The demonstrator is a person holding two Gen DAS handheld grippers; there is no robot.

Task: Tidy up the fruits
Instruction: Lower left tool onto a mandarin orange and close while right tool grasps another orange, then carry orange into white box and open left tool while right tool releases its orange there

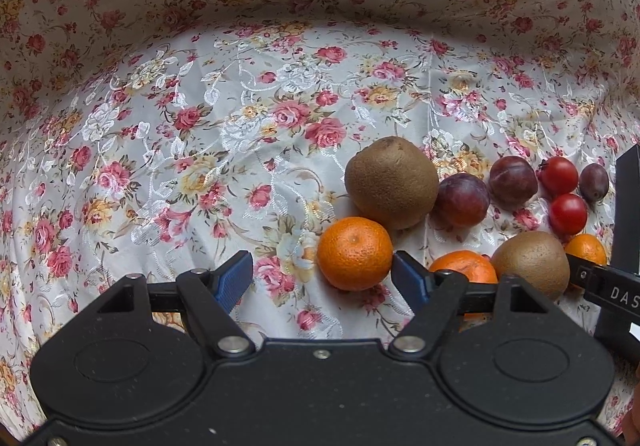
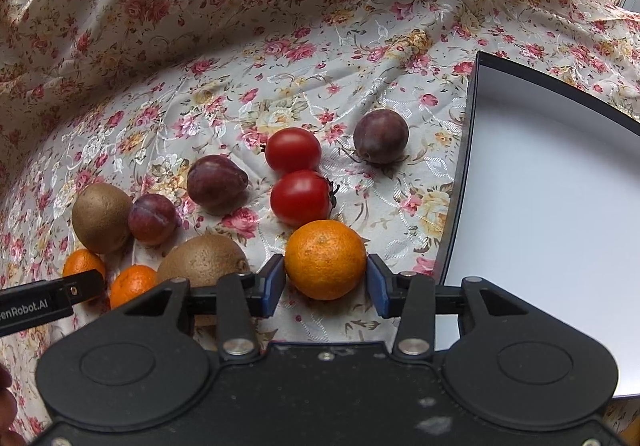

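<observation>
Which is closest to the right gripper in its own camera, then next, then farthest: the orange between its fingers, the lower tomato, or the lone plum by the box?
1. Orange: between the right gripper's fingers.
2. Lower tomato: just behind the orange.
3. Lone plum: farthest back, toward the box.

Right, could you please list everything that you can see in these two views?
mandarins: 3, orange, nearest the tools
kiwis: 2, brown, left part of the group
plums: 3, dark purple-red, behind the kiwis and mandarins
tomatoes: 2, red, side by side mid-group
box: 1, white inside with a dark rim, right of the fruit
tablecloth: 1, floral, under everything
left tool: 1, black with blue pads, open around a mandarin
right tool: 1, same colours, pads flanking a mandarin, grip unclear
</observation>
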